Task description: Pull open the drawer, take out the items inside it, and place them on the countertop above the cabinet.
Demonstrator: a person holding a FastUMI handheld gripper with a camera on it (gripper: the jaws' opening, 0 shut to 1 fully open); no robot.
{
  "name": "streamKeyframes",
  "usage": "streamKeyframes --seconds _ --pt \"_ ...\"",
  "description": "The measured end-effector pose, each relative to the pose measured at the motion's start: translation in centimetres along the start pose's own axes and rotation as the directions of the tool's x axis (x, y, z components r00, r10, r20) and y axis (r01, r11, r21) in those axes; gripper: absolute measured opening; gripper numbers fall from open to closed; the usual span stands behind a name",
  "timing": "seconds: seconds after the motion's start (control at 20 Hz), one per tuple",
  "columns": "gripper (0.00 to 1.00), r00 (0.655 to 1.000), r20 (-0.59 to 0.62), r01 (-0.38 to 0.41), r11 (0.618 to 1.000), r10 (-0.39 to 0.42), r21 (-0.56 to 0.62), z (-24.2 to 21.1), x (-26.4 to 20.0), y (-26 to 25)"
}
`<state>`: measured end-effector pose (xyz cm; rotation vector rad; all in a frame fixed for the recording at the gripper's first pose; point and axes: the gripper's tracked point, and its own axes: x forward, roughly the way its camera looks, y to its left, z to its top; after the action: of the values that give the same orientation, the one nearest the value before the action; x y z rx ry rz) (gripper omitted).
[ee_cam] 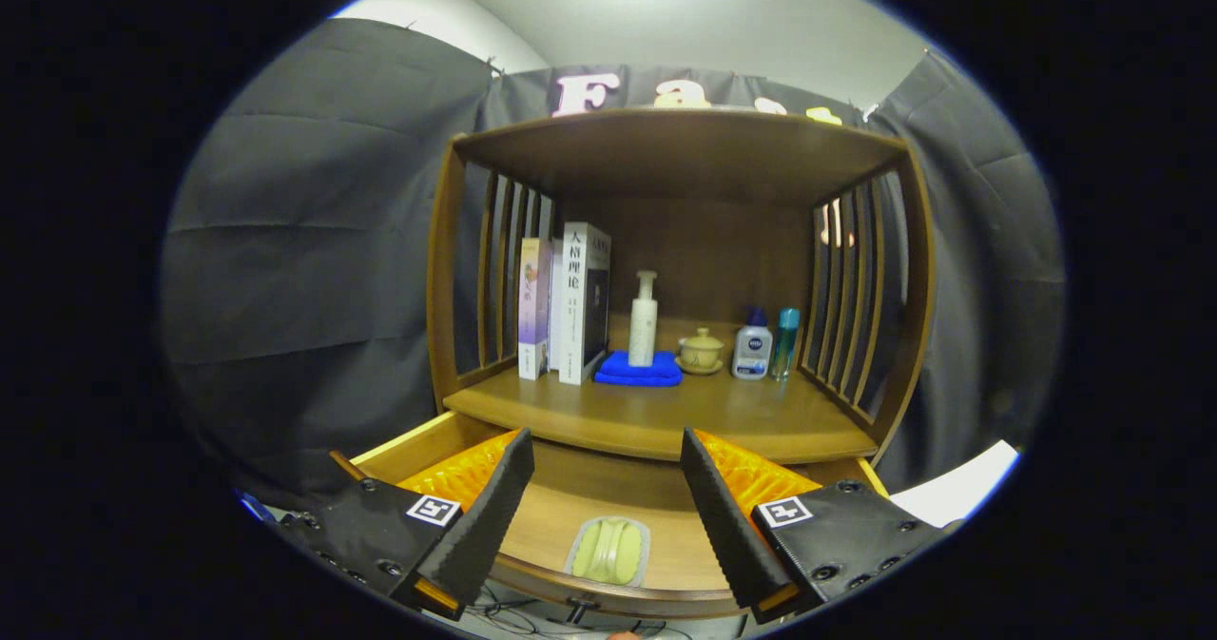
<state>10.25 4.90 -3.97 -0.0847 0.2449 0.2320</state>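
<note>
The wooden cabinet's drawer [666, 597] is pulled open below the countertop [656, 421]. Inside it, near the front wall, lies a small clear packet with pale green pieces [608, 550]. My gripper [604, 455] hangs open above the drawer, the packet lying below and between the fingers, untouched. The fingers [485, 512] stand wide apart and hold nothing. The drawer's knob [575, 611] shows under its front edge.
On the countertop stand two books [570, 302] at the left, a white pump bottle [644, 321] on a blue cloth [639, 370], a small lidded cup [701, 350], a white bottle [752, 345] and a teal bottle [786, 340]. Slatted sides and a top shelf enclose it.
</note>
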Motion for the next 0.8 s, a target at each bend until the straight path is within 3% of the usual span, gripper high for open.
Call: streamKeyframes --seconds 0.15,0.25,0.45,0.8 --pt "0.98 0.989 -0.148 -0.01 0.998 0.019 0.059 -2.1 2.3 -0.5" --pt "0.98 0.964 -0.261 -0.021 0.993 0.052 0.12 -4.3 3.7 -0.4" --pt "0.98 0.893 -0.445 -0.007 0.992 0.062 0.124 -8.9 5.7 -1.2" --pt "0.92 0.768 -0.622 -0.013 0.974 0.154 0.225 -14.2 6.6 0.4"
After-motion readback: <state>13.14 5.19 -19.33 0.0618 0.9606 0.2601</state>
